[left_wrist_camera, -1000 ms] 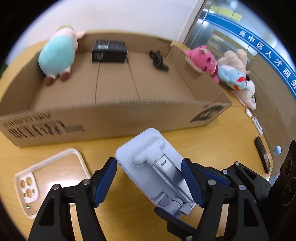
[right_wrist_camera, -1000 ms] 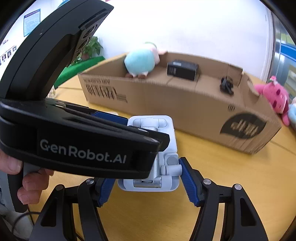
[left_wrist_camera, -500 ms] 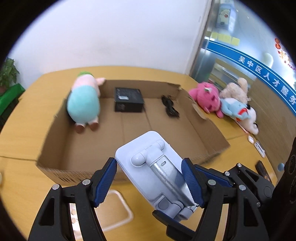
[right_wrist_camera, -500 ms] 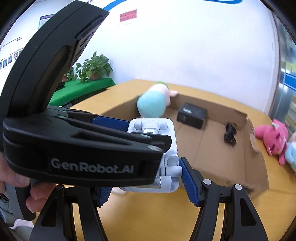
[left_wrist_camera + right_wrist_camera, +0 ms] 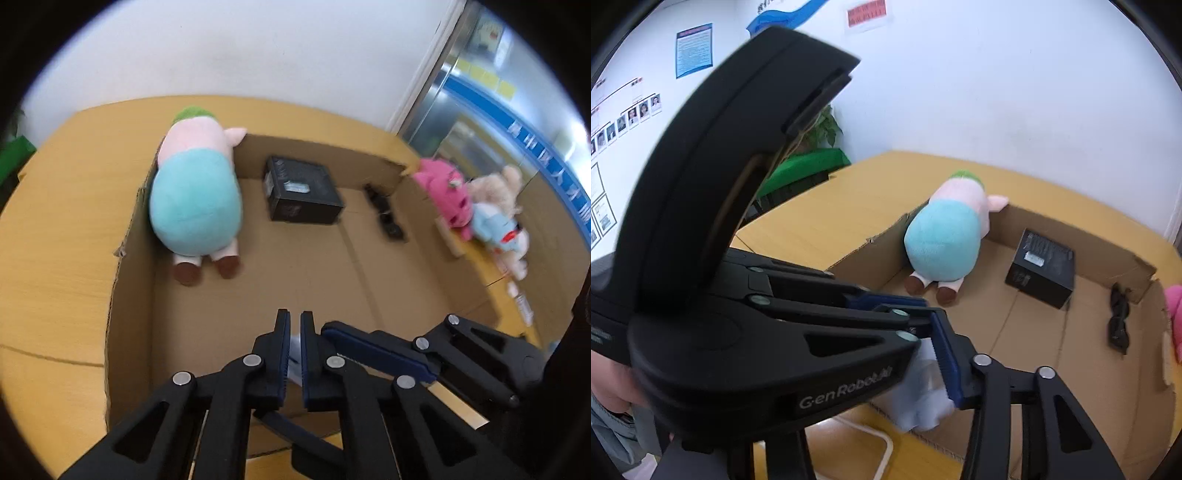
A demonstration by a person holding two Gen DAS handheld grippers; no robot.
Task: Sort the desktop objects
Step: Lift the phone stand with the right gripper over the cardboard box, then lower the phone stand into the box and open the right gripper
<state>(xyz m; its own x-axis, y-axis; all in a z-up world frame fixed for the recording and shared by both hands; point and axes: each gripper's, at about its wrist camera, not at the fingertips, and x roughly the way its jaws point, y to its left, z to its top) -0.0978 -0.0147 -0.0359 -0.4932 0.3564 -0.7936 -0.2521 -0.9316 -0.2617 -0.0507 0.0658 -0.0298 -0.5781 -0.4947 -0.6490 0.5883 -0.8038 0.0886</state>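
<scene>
**Both hand-held grippers over the near edge of the box, white stand between them**

At the far left, the light wooden counter (image 5: 55, 258) ran under and around a wide, shallow brown cardboard box (image 5: 129, 295). In the box's far-left corner a plush toy with a turquoise body, pink head and green cap (image 5: 195, 206) lay face down against the left wall, its brown feet pointing toward the near side. To its right, by the far wall, sat a black rectangular carton (image 5: 299, 192). Further right lay a small black item (image 5: 384, 218), too blurred to identify. Outside the box's right wall, a pink plush (image 5: 447, 192), a beige plush (image 5: 498, 184) and a light-blue plush (image 5: 498, 229) were bunched together on the counter.

Near the camera, the left hand-held gripper (image 5: 291, 317) hung over the box's near wall. Its jaws had just closed to a thin slit and clamped nothing; only a sliver of white showed through the gap.

Just to its right, the right hand-held gripper (image 5: 923, 354) reached in under it. Its jaws had just been closing. The blurred white plastic phone stand (image 5: 923, 391) was at the box's near wall, against the blue right pad (image 5: 945, 362). The other finger was hidden behind the left hand-held gripper, so I could not tell whether the stand was gripped.

A clear phone case rim (image 5: 875, 435) lay on the counter just outside the near wall.
</scene>
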